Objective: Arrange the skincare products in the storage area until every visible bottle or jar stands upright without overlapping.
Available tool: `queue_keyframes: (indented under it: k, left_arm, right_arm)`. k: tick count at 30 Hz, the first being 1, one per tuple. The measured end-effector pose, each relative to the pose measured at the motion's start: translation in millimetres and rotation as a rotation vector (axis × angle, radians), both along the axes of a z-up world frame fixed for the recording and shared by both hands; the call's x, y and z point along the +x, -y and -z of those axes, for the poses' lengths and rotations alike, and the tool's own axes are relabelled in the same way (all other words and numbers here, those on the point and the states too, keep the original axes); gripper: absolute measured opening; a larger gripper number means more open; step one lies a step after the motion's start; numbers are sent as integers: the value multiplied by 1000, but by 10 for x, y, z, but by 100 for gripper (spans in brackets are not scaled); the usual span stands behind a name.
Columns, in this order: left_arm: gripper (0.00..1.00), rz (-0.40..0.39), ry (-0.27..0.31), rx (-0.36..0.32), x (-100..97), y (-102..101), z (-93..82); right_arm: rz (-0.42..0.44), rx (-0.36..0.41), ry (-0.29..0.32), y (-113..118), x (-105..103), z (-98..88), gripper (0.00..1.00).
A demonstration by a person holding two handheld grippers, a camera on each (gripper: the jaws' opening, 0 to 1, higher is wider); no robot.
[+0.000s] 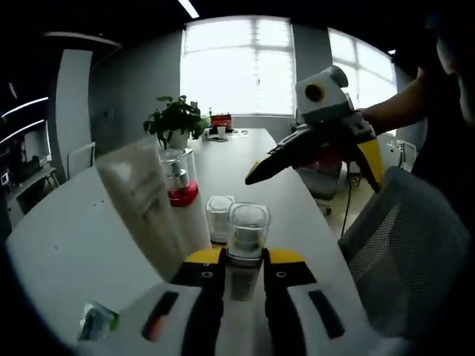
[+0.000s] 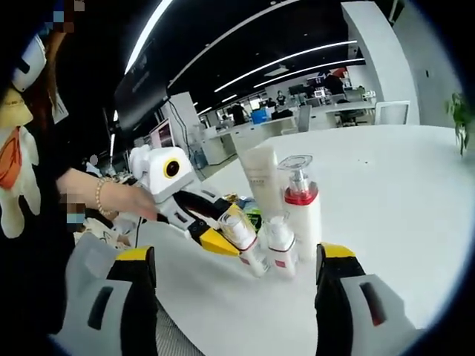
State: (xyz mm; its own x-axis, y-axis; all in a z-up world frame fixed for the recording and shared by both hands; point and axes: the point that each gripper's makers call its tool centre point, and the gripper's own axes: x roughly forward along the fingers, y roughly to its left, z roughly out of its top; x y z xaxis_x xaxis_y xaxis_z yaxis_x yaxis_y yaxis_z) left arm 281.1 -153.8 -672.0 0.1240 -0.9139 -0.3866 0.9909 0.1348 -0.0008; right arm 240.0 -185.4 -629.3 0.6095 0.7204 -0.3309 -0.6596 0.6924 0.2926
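Broad white table (image 1: 67, 245) underneath everything, running back to a potted plant (image 1: 176, 119) at its far end by the bright window. Grey mesh chair (image 1: 415, 252) drawn up at the table's right edge in the left gripper view.

Tall white tube (image 1: 145, 204) standing upright on its cap, left of and just beyond the left gripper (image 1: 243, 276); seen again in the right gripper view as the tallest item (image 2: 260, 174), behind the rest of the cluster. Pump bottle with a red collar (image 2: 300, 204) upright just beside the tube, touching or nearly so; in the left gripper view placed farther back (image 1: 180, 176).

Right gripper (image 1: 256, 176) entering the left gripper view from the right, held in a hand above the table, yellow-tipped jaws drawn close to a point, well above the bottles. From its own camera, however, jaws (image 2: 236, 256) spread wide with nothing between them, the cluster ahead in the gap.

Small clear-capped bottle (image 1: 247, 237) clamped between the left gripper's yellow tips, tilted in the right gripper view (image 2: 241, 241) with the left gripper (image 2: 215, 239) closed on it. Second small bottle (image 1: 220, 217) upright just behind and left of the held one, close beside it (image 2: 280, 245). Small green-capped item (image 1: 96, 322) lying at the near left, too blurred to identify.
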Motion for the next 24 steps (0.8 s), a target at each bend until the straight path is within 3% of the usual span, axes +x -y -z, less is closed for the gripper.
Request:
queue_keyframes:
  k: [17, 24]
  left_arm:
    - [18, -12, -22, 12, 144, 13, 145]
    - [18, -26, -37, -6, 179, -5, 104]
  right_arm:
    - [23, -7, -27, 102, -14, 71, 87]
    - [19, -4, -33, 58, -7, 81, 87]
